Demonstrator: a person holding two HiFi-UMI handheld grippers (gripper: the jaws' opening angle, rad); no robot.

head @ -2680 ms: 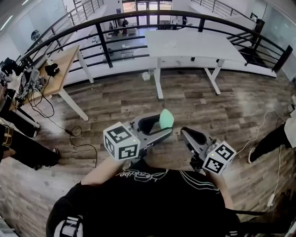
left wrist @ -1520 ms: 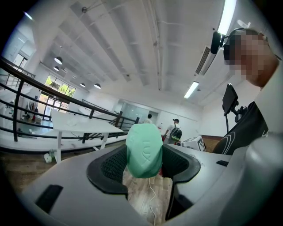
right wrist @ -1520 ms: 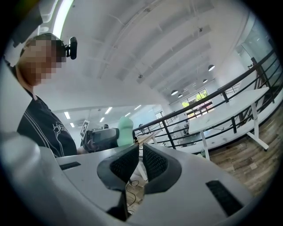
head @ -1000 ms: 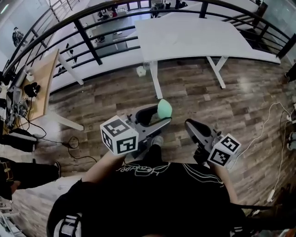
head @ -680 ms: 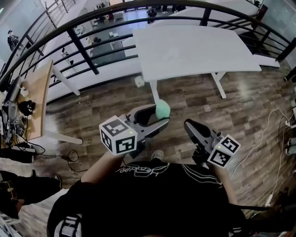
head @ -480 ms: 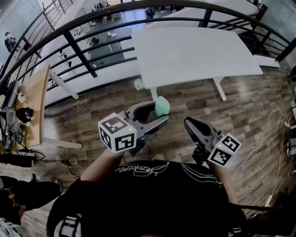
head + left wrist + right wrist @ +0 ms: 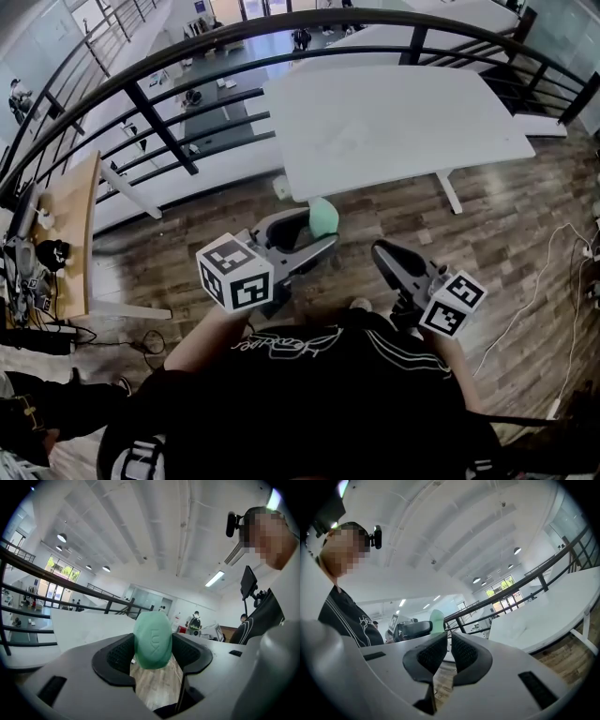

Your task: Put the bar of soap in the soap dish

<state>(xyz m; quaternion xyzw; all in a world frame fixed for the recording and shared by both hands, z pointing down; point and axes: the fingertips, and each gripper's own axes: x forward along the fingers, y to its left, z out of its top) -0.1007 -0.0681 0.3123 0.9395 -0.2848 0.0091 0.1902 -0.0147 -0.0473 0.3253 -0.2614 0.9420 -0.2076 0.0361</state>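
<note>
Your left gripper (image 7: 317, 228) is clenched on the pale green oval bar of soap (image 7: 324, 216). In the left gripper view the pads press its two broad faces. The bar stands on end, its long axis upright and its upper half clear above the jaw tips.

Your right gripper (image 7: 379, 253) is held to the right of the left one. Its jaws are drawn almost together with nothing between them.

No soap dish shows in any view, and none can be made out on the white rectangular bench (image 7: 394, 122), which lies just beyond the soap on the far side. Dark wood-plank floor (image 7: 506, 216) is below both grippers.

Judgement: the carry is under way and the placing has not begun. The left hand does the delivery, so find the dish first. With the bar on end, expect to tip the left gripper downward so a broad face meets the dish.
</note>
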